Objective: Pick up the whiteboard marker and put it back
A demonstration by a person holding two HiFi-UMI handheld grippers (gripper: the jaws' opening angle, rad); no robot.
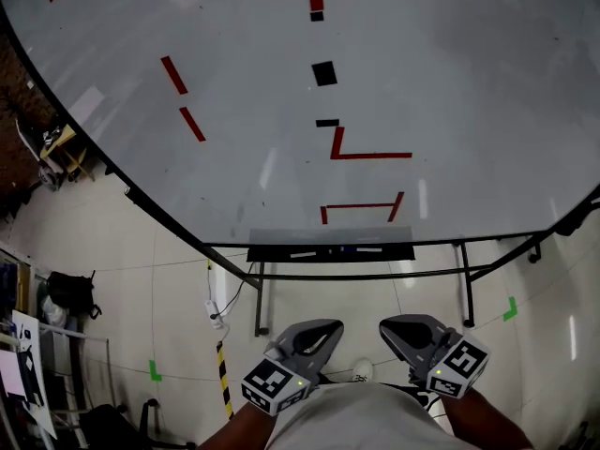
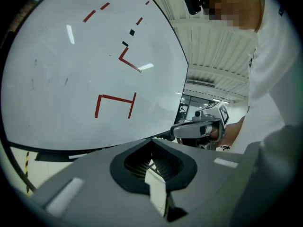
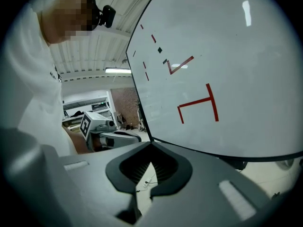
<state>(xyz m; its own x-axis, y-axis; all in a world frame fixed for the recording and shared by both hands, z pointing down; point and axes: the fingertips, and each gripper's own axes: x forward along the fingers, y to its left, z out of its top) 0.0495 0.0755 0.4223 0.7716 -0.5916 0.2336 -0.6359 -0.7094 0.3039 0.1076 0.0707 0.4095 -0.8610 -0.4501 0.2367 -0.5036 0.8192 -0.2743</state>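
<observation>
2 grippers low, close to the body, side by side. Left gripper (image 2: 152, 141): jaws together, nothing in it. Right gripper (image 3: 151, 144): same, closed & empty. Whiteboard marker (image 1: 370, 248), tiny from here, lies on the tray (image 1: 272, 251) under the whiteboard (image 1: 450, 82), well apart from both.

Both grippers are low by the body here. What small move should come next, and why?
Probably reach the right gripper forward toward the tray under the whiteboard, opening its jaws on the way. Both it and the left gripper are shut, empty and well short of the tray, where slim pale shapes, likely markers, lie.
</observation>
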